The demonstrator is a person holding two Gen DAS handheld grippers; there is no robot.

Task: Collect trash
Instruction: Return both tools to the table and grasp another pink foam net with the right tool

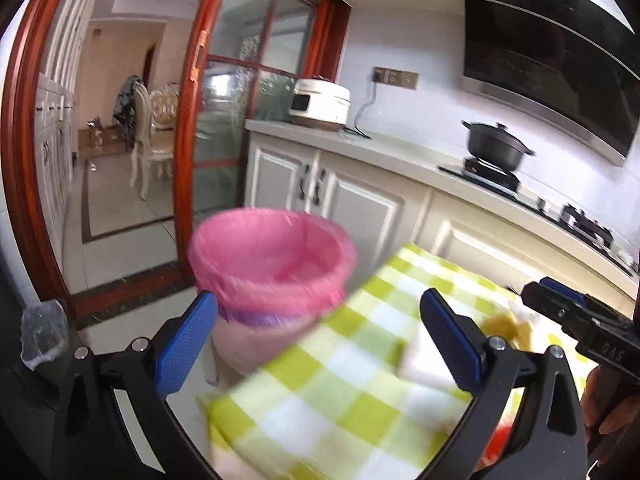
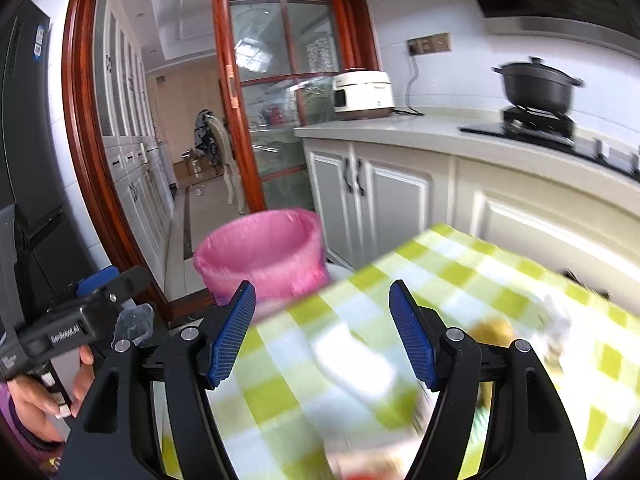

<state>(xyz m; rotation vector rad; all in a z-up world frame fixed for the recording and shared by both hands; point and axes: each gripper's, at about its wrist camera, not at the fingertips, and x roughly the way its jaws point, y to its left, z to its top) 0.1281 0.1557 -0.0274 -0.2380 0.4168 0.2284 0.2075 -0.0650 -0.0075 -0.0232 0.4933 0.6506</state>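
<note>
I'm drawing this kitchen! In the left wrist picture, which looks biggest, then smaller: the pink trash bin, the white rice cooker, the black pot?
As they look in that view:
1. pink trash bin, biggest, though it is also nearest the camera
2. black pot and white rice cooker, which look about alike, so I won't rank them

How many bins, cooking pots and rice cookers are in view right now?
Pink-lined trash bin: 1
Black cooking pot, on the stove: 1
White rice cooker, on the counter: 1
Total: 3
</note>
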